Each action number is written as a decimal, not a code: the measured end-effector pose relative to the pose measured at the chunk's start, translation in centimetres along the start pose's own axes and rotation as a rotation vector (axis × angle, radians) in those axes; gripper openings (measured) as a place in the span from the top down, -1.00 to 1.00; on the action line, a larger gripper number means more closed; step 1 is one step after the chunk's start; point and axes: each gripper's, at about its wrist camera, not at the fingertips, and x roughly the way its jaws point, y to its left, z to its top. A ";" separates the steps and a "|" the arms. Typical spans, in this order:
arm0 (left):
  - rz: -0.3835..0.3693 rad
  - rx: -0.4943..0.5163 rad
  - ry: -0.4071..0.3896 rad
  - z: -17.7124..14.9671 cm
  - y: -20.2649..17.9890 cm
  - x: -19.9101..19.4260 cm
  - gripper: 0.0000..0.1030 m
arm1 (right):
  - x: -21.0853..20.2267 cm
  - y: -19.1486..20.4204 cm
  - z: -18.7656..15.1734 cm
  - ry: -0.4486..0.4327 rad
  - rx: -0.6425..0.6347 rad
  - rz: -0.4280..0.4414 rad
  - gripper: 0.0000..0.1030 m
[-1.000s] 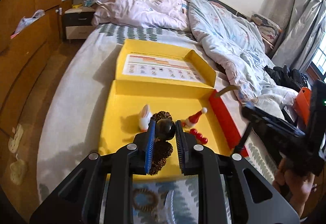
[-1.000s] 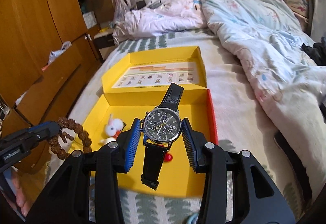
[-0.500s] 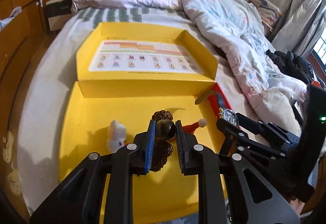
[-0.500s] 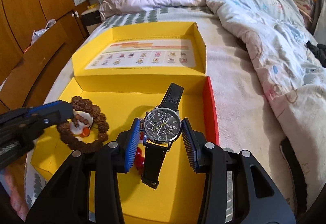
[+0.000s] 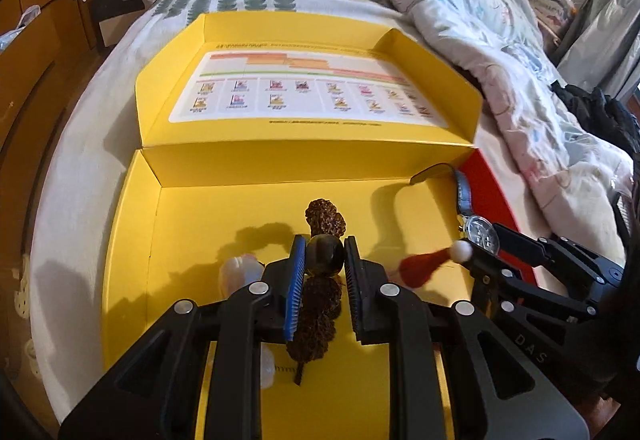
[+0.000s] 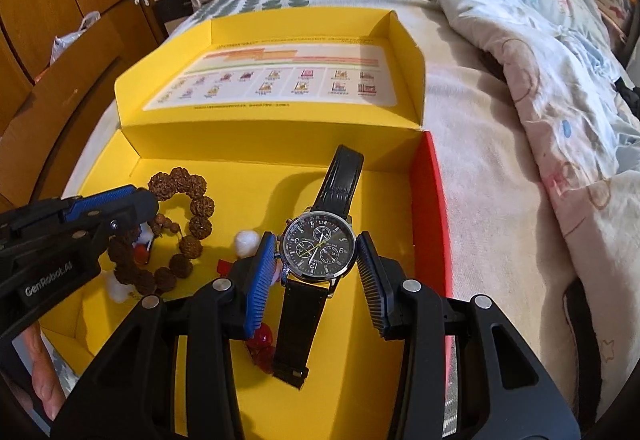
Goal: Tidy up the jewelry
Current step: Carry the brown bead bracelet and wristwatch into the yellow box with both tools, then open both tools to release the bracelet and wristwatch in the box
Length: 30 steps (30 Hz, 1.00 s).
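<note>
An open yellow box (image 5: 132, 240) (image 6: 392, 176) lies on the bed. My left gripper (image 5: 325, 264) is shut on a brown bead bracelet (image 5: 320, 304) and holds it over the box floor; the bracelet (image 6: 192, 216) also shows in the right wrist view. My right gripper (image 6: 318, 268) is over the box's right side, and a black-strap watch (image 6: 318, 246) sits between its pads. The left pad touches the watch case; a small gap shows at the right pad. The watch (image 5: 476, 228) shows in the left wrist view too.
A small white figure (image 5: 236, 272), a red Santa-hat charm (image 5: 424, 268) and red beads (image 6: 262, 344) lie in the box. The box lid (image 5: 312, 92) stands open behind. A rumpled duvet (image 5: 500, 52) lies to the right, wooden cabinets (image 6: 60, 0) to the left.
Both grippers have moved forward and lower into the box, carrying the bracelet and the watch. The right pads have parted a little around the watch.
</note>
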 end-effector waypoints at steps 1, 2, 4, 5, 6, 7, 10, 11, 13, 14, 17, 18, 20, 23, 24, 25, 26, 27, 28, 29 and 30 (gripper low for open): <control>0.002 -0.004 0.005 0.0 0.1 0.2 0.61 | 0.2 0.1 0.0 0.003 -0.002 0.001 0.18; 0.004 -0.005 0.010 0.1 0.2 0.4 0.61 | 0.3 0.2 0.0 0.002 -0.007 -0.003 0.18; 0.016 -0.007 0.016 0.3 0.4 0.7 0.61 | 0.5 0.3 0.0 -0.001 -0.020 -0.011 0.16; 0.020 -0.008 0.016 0.4 0.5 0.7 0.60 | 0.7 0.4 0.0 -0.001 -0.030 -0.016 0.16; 0.021 -0.015 0.011 0.5 0.7 0.5 0.49 | 0.6 0.5 0.0 -0.006 -0.038 -0.021 0.14; 0.017 -0.021 0.007 0.6 0.7 0.3 0.36 | 0.5 0.5 0.0 -0.015 -0.042 -0.021 0.12; 0.026 -0.025 -0.035 1.0 0.9 -0.7 -0.12 | -0.1 0.5 0.0 -0.047 -0.044 -0.042 0.11; 0.037 -0.018 -0.045 1.2 0.8 -1.1 -0.12 | -0.5 0.3 0.0 -0.058 -0.043 -0.050 0.11; 0.038 -0.015 -0.055 1.5 0.9 -1.7 -0.12 | -1.0 0.0 0.2 -0.074 -0.031 -0.041 0.11; 0.037 -0.015 -0.059 1.5 1.0 -2.0 -0.12 | -1.5 -0.2 0.3 -0.086 -0.021 -0.040 0.11; 0.036 -0.015 -0.075 1.2 1.3 -3.7 -0.12 | -2.9 -0.5 0.5 -0.121 -0.003 -0.022 0.11; 0.034 -0.014 -0.081 1.0 1.4 -4.1 -0.12 | -3.5 -0.6 0.5 -0.134 0.005 -0.016 0.11; 0.038 -0.011 -0.108 0.2 1.9 -5.9 -0.14 | -5.0 -1.0 0.4 -0.166 0.025 0.007 0.11; 0.050 -0.014 -0.148 -1.2 2.6 -8.5 -0.25 | -7.3 -1.5 -0.2 -0.207 0.061 0.044 0.11; 0.058 -0.020 -0.171 -2.3 3.0 -9.8 -0.29 | -8.1 -1.7 -0.5 -0.223 0.073 0.053 0.11; 0.071 -0.032 -0.188 -3.0 3.3 -10.7 -0.31 | -8.9 -1.8 -1.0 -0.235 0.083 0.060 0.11; 0.085 -0.042 -0.190 -3.5 3.4 -11.5 -0.31 | -9.8 -2.0 -1.5 -0.249 0.089 0.065 0.11; 0.086 -0.045 -0.191 -4.1 3.3 -12.2 -0.31 | -10.5 -2.2 -1.8 -0.260 0.092 0.064 0.11; 0.078 -0.047 -0.202 -4.9 3.1 -13.1 -0.31 | -11.2 -2.3 -2.3 -0.273 0.093 0.060 0.11; 0.074 -0.053 -0.221 -5.8 3.0 -13.8 -0.38 | -12.1 -2.6 -2.9 -0.288 0.099 0.060 0.11; 0.084 -0.055 -0.242 -7.1 2.7 -14.7 -0.51 | -12.7 -2.8 -3.5 -0.299 0.105 0.064 0.09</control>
